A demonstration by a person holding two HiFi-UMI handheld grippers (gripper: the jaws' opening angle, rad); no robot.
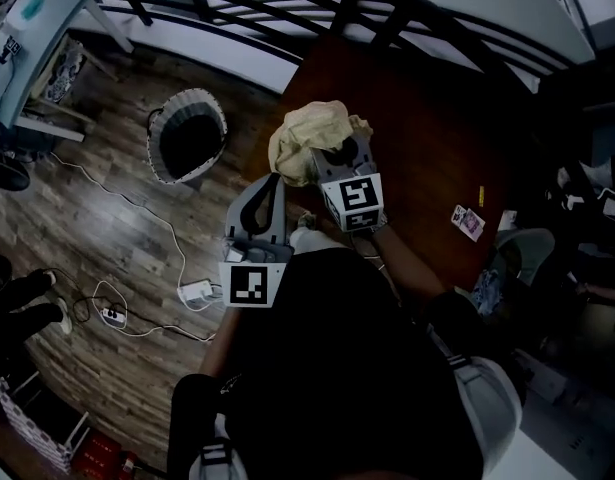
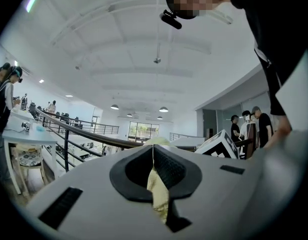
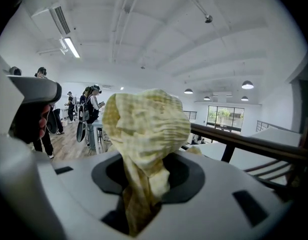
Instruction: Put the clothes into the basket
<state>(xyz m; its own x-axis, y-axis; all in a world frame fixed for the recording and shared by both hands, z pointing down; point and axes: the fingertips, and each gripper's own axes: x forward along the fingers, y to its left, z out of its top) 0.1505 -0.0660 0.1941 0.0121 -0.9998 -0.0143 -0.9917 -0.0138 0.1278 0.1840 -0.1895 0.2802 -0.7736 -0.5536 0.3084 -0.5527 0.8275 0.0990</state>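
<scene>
Yellow garment (image 1: 309,136), one, white basket (image 1: 221,128), one

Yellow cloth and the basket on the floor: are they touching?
Apart. The head view shows the cloth up in the right claw, clear of the basket.

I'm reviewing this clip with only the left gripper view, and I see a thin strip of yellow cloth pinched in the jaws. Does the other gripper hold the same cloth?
Observer: Yes. In the right gripper view the right gripper is shut on a thick bunch of the yellow cloth.
Operator: Where is the basket?
Observer: The head view shows the basket on the wooden floor, left of both grippers and apart from the cloth.
Operator: And where is the cloth relative to the table?
Observer: In the head view it is bunched at the tips of both grippers, over the left edge of the dark table.
</scene>
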